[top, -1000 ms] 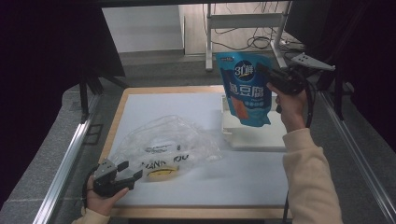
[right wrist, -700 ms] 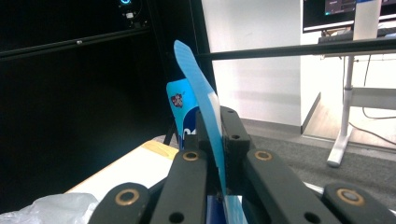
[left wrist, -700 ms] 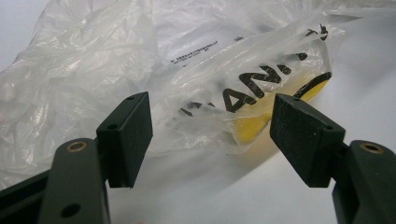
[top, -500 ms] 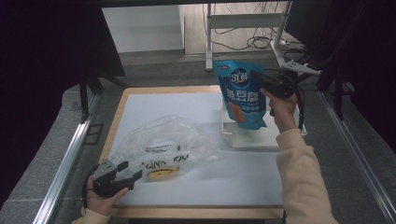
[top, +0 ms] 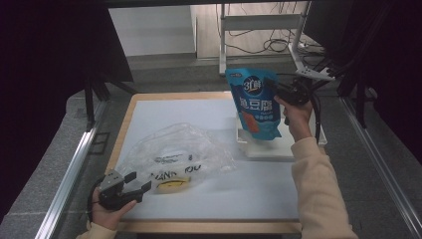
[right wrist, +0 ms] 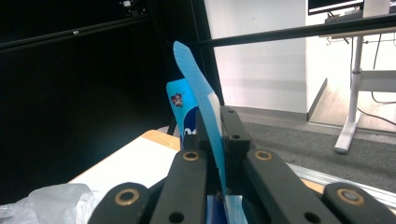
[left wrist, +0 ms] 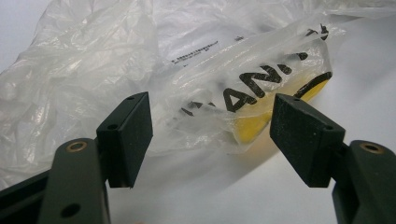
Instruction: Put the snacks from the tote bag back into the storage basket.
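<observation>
A blue snack pouch (top: 255, 102) with white lettering and an orange patch hangs in the air over the table's right side, my right gripper (top: 275, 89) shut on its upper right edge. In the right gripper view the pouch's edge (right wrist: 201, 100) stands pinched between the two closed jaws. A crumpled clear plastic bag (top: 174, 154) with black letters and a yellow patch lies on the white table (top: 199, 114). My left gripper (top: 138, 182) rests at the bag's near left end, open, its fingers (left wrist: 128, 135) spread on either side of the bag's edge (left wrist: 243, 100) without gripping it.
A white flat box or tray (top: 278, 147) lies on the table under the hanging pouch. The table has a wooden rim (top: 124, 124) and metal rails (top: 69, 169) along its sides. A white desk frame (top: 259, 25) with cables stands beyond the far edge.
My right gripper has carried the pouch a little lower and toward the left, closer to the white box. The left gripper and plastic bag have stayed put.
</observation>
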Demonstrator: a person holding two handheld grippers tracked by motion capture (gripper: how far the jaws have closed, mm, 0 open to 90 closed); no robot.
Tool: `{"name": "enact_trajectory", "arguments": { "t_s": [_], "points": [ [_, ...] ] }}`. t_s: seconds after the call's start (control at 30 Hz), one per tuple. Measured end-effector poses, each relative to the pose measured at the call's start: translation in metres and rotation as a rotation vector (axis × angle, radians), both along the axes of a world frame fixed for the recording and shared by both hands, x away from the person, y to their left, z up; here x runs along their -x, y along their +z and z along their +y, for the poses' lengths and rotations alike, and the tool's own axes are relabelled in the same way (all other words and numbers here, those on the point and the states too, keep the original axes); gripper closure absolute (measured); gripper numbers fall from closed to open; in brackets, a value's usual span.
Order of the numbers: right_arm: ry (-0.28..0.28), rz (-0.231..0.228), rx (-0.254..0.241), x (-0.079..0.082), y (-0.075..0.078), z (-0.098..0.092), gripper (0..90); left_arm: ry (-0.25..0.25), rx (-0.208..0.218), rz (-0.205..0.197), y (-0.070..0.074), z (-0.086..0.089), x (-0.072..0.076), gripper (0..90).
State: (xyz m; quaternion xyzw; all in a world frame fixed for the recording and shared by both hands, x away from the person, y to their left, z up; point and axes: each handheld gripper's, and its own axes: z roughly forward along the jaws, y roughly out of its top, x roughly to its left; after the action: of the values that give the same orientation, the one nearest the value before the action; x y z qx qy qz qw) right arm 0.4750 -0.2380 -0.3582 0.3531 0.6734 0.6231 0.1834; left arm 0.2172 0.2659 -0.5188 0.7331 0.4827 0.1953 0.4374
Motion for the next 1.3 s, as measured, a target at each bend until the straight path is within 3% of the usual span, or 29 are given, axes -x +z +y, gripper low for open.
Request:
{"name": "enact_trajectory", "arguments": {
  "t_s": [0.43, 0.7, 0.93, 1.3],
  "points": [
    [0.001, 0.002, -0.001, -0.004, -0.003, -0.002, 87.9, 0.000, -0.001, 0.000, 0.000, 0.000, 0.000, 30.1],
    [-0.006, 0.018, -0.003, -0.010, -0.006, -0.021, 87.4, -0.001, -0.001, -0.001, 0.000, 0.000, 0.000, 30.1],
    [-0.039, 0.030, 0.022, -0.011, -0.007, -0.034, 86.6, -0.001, -0.002, -0.001, 0.000, -0.001, 0.000, 30.1],
    [-0.100, 0.026, 0.077, -0.013, -0.007, -0.038, 83.8, -0.002, -0.003, -0.002, 0.000, -0.001, 0.000, 30.1]
  ]
}}
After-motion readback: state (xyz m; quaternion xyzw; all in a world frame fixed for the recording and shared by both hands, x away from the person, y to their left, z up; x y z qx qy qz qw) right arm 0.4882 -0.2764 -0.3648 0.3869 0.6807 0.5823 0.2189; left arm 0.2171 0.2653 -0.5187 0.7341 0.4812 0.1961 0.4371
